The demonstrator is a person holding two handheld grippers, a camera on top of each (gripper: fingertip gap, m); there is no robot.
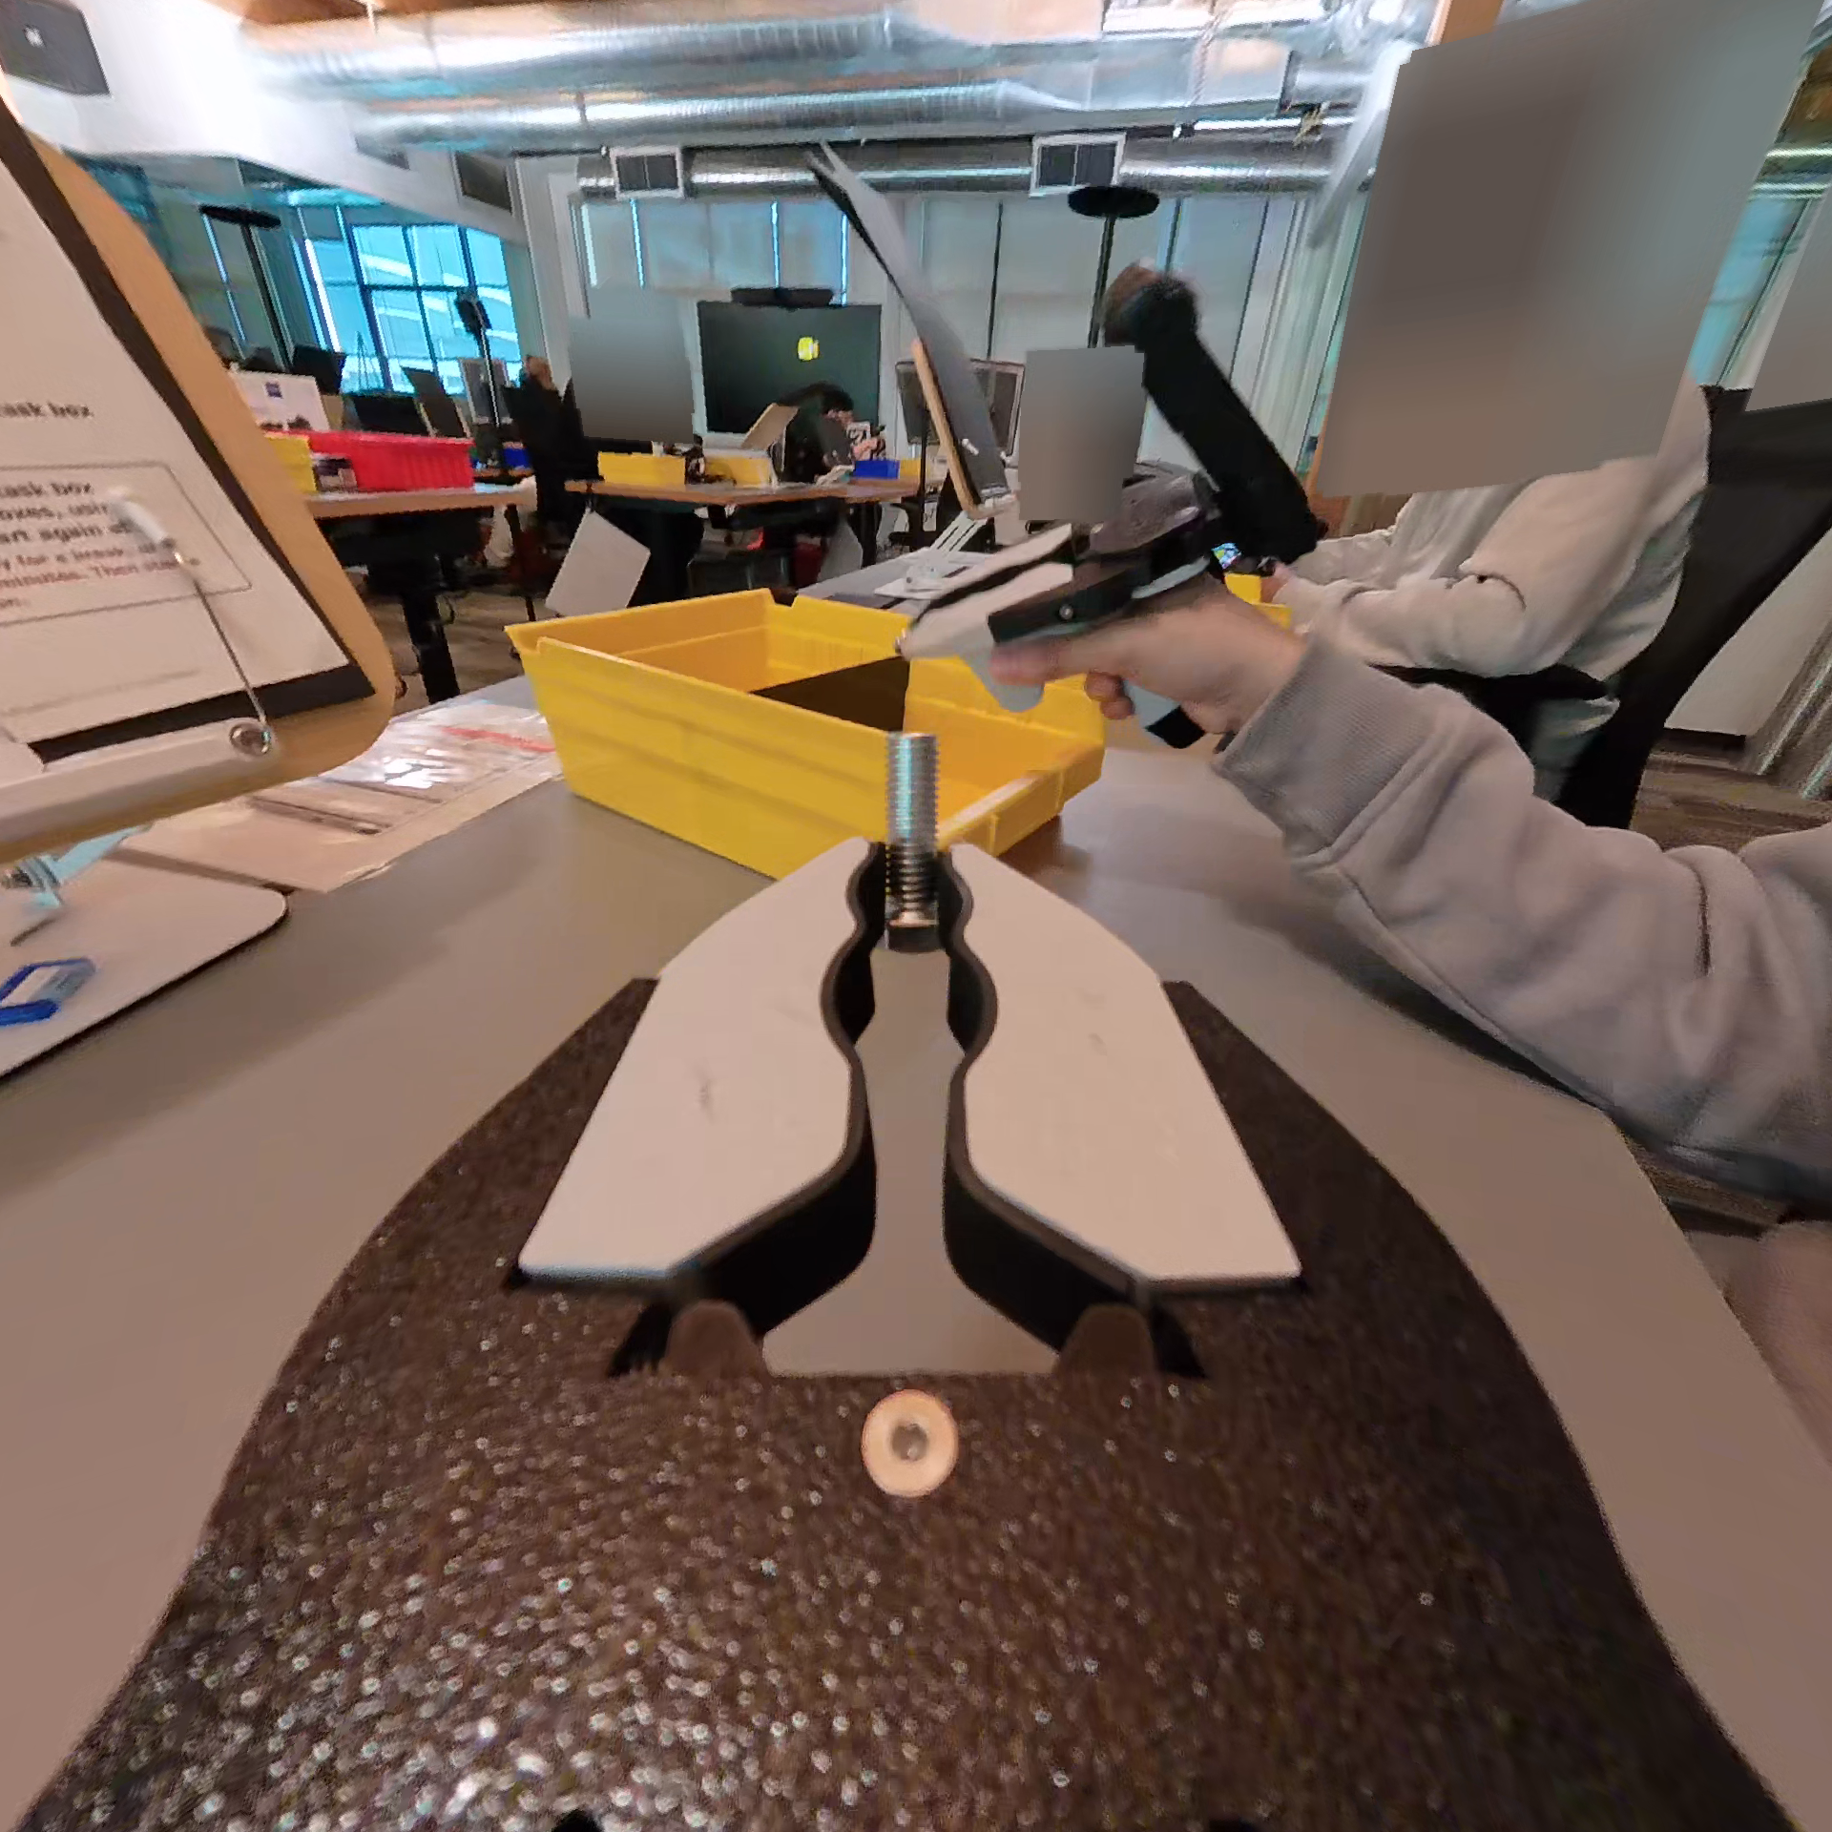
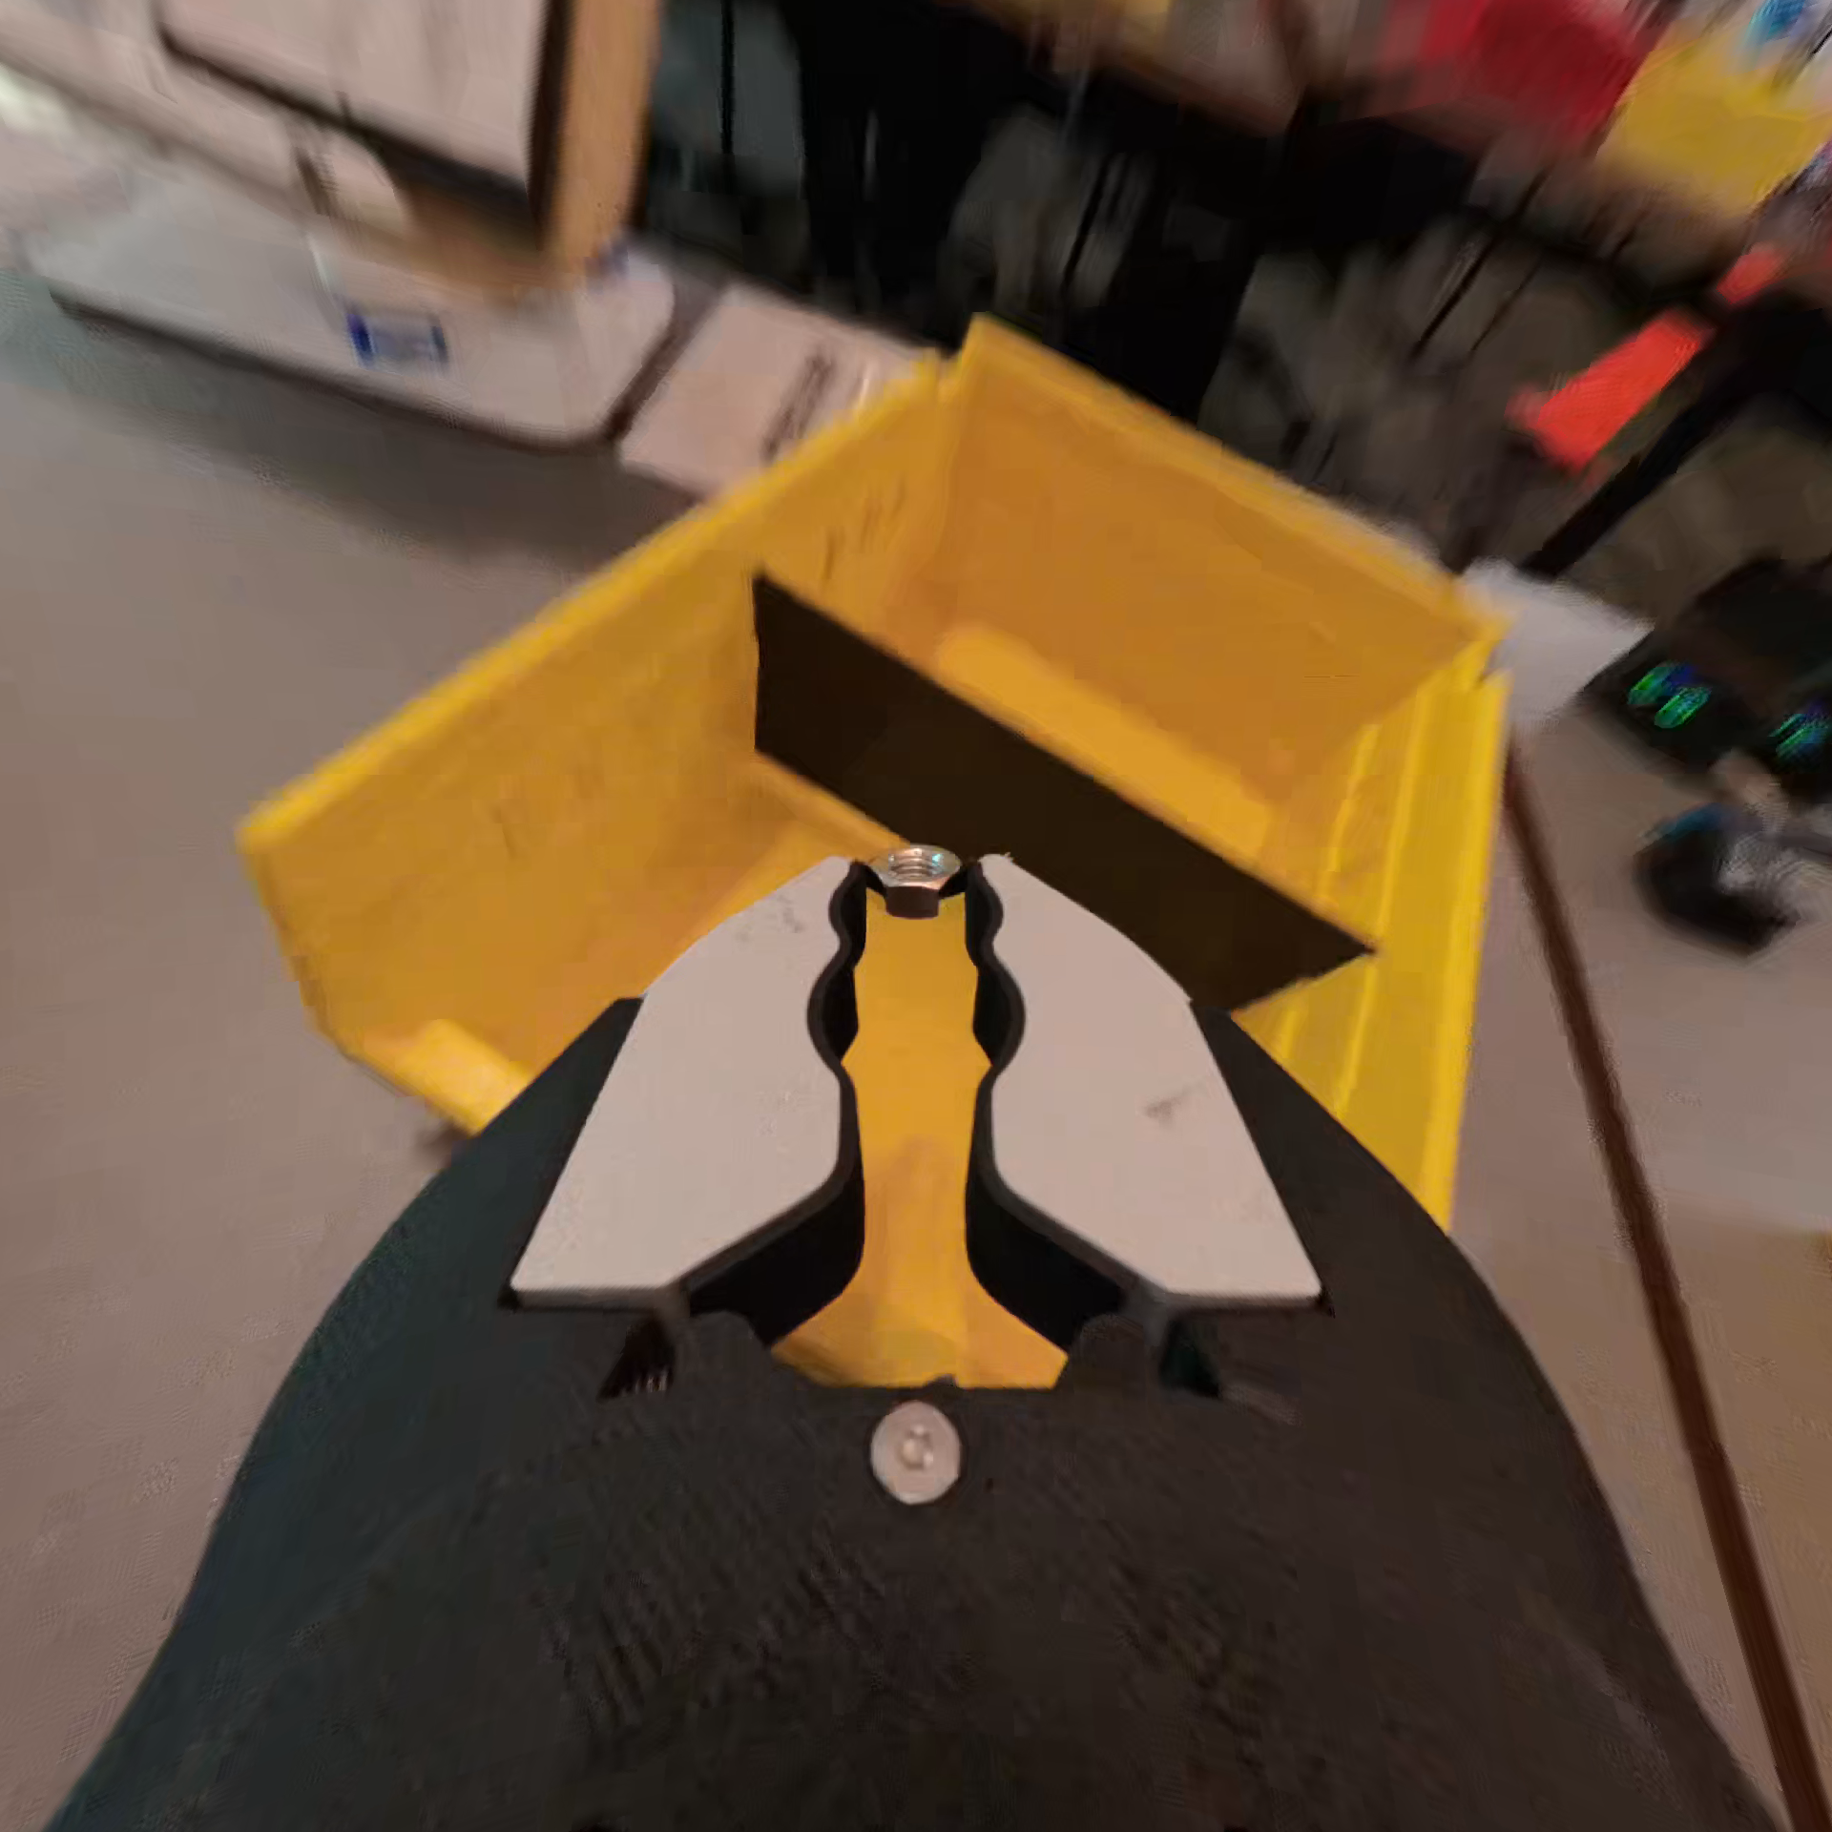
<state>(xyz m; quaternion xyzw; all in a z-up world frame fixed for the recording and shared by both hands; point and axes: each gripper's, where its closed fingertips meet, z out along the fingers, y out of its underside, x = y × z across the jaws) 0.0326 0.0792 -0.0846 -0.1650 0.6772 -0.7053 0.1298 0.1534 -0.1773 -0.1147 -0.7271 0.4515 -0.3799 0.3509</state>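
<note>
Between the pale fingertips of the left gripper [image 1: 910,872] stands a silver threaded steel bolt [image 1: 911,793], pinched low on its shank with its long axis upright, head down and free threaded end up, over the grey table [image 1: 397,991] just in front of the yellow plastic bin [image 1: 694,734] with its black divider [image 1: 843,689]. Up and to the right of the bolt's tip, the right gripper [image 2: 917,877] hangs over the bin, clamping a small silver hex nut [image 2: 914,872] by its flats, bore facing up. Nut and bolt are apart, the nut higher and slightly farther away.
</note>
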